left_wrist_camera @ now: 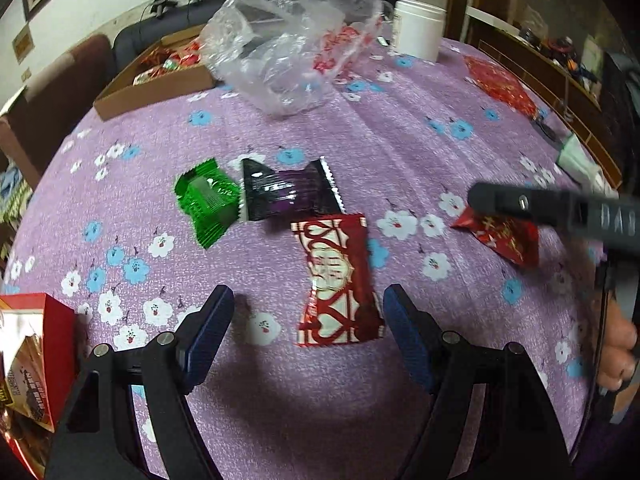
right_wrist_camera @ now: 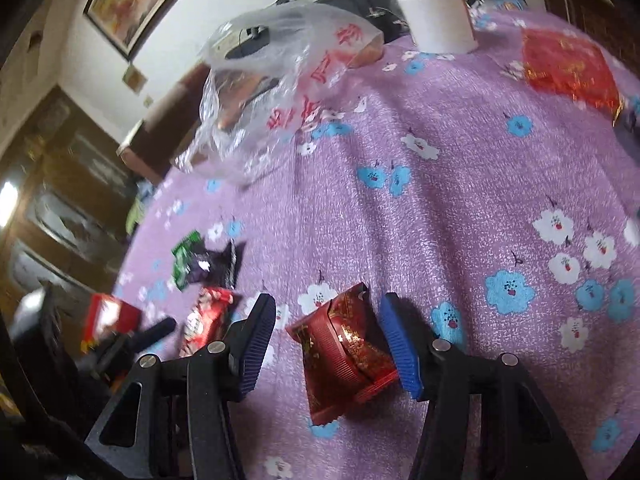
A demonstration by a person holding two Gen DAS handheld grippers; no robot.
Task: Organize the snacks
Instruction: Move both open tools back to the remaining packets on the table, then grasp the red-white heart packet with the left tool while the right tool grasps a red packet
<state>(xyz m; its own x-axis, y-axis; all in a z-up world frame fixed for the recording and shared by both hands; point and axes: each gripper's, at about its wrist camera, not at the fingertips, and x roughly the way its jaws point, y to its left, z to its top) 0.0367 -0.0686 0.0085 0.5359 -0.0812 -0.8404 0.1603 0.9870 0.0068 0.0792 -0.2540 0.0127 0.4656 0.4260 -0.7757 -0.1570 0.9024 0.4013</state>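
You've got four wrapped snacks flat on the cloth: crinkled green foil packet (left_wrist_camera: 208, 204) touching a glossy black-purple wrapper (left_wrist_camera: 286, 192); red-and-white patterned bar pack (left_wrist_camera: 338, 280) just beside those; dark red gold-print foil packet (right_wrist_camera: 342, 354) lies apart, slightly puffed.

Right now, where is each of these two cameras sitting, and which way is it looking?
Left wrist view: it rides on the left claw, looking down at the purple flowered tablecloth and a red-and-white snack packet; fingers of a hand show at the right edge.
Right wrist view: it rides on the right claw, looking down at a dark red snack packet between its open fingers.
Shared: the clear plastic bag, white jar, green packet and each other's claw.
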